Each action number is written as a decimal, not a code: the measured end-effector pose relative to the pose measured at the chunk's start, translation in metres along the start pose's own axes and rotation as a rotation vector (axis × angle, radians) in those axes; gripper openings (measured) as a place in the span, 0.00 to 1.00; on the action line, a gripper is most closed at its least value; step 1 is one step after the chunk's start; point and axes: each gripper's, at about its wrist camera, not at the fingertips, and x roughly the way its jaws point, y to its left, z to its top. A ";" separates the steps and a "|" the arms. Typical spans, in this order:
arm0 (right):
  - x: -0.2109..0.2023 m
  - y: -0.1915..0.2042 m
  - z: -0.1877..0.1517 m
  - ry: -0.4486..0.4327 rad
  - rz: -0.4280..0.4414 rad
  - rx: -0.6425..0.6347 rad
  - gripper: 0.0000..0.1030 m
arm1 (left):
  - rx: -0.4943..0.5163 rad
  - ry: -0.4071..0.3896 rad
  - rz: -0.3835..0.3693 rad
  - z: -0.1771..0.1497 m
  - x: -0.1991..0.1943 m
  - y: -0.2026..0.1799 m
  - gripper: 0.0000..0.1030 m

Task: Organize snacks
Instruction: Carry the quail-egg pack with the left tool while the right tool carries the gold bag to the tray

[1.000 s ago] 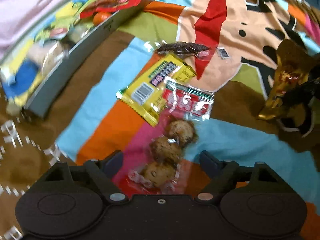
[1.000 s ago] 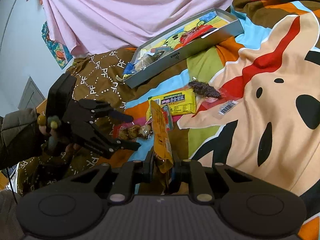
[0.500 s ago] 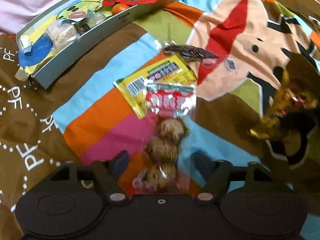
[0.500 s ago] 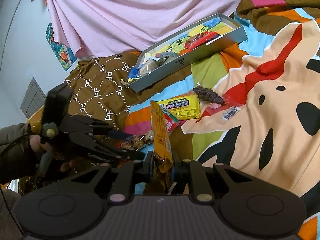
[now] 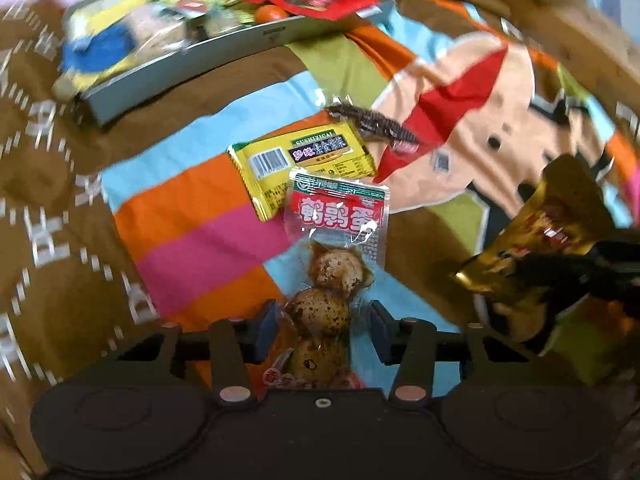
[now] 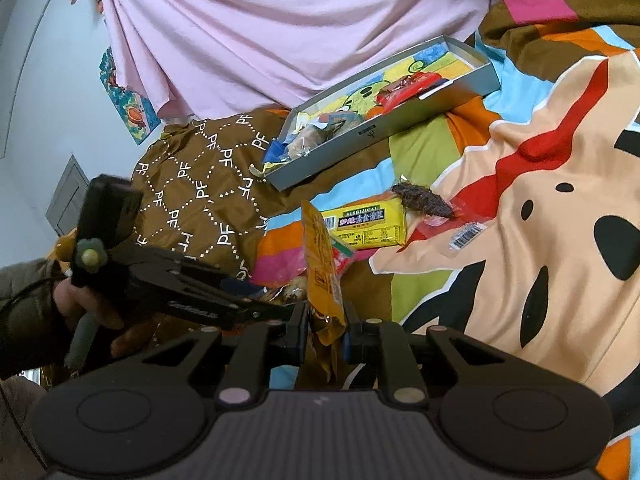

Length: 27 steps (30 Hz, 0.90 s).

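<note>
My left gripper [image 5: 322, 330] has its fingers closed against a clear packet of brown quail eggs with a red label [image 5: 330, 280], which lies on the colourful blanket. My right gripper [image 6: 325, 338] is shut on a gold-orange snack packet [image 6: 322, 268] and holds it upright above the blanket; the packet also shows in the left wrist view [image 5: 548, 236]. A yellow snack packet [image 5: 300, 164] and a dark dried snack in clear wrap [image 5: 380, 124] lie just beyond the egg packet. A grey box [image 6: 384, 124] with several snacks inside sits farther back.
The blanket [image 6: 540, 220] with a cartoon print covers the whole surface. A pink cloth [image 6: 280, 20] hangs behind the box. The left gripper and the hand holding it [image 6: 160, 280] sit left of my right gripper.
My left gripper has moved forward over the egg packet and its fingers have closed in on it. The right gripper has kept hold of the gold packet and lifted slightly.
</note>
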 end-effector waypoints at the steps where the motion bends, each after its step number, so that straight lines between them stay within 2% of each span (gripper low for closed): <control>1: 0.000 0.000 0.000 -0.001 -0.002 0.001 0.18 | -0.040 -0.009 -0.015 -0.004 -0.003 0.001 0.48; 5: -0.001 0.000 0.002 -0.007 -0.003 0.003 0.18 | -0.182 -0.070 -0.053 -0.020 -0.015 0.005 0.47; 9: -0.001 0.000 0.005 -0.017 -0.002 0.003 0.18 | -0.299 -0.172 -0.078 -0.035 -0.032 0.005 0.47; 14: 0.002 -0.003 0.020 -0.031 -0.003 0.005 0.18 | -0.330 -0.262 -0.036 -0.031 -0.045 0.004 0.47; 20: 0.009 -0.007 0.064 -0.050 0.014 -0.019 0.18 | -0.373 -0.362 -0.020 0.007 -0.057 0.016 0.48; 27: 0.035 -0.012 0.145 -0.046 0.008 -0.087 0.18 | -0.330 -0.467 -0.024 0.087 -0.062 0.035 0.49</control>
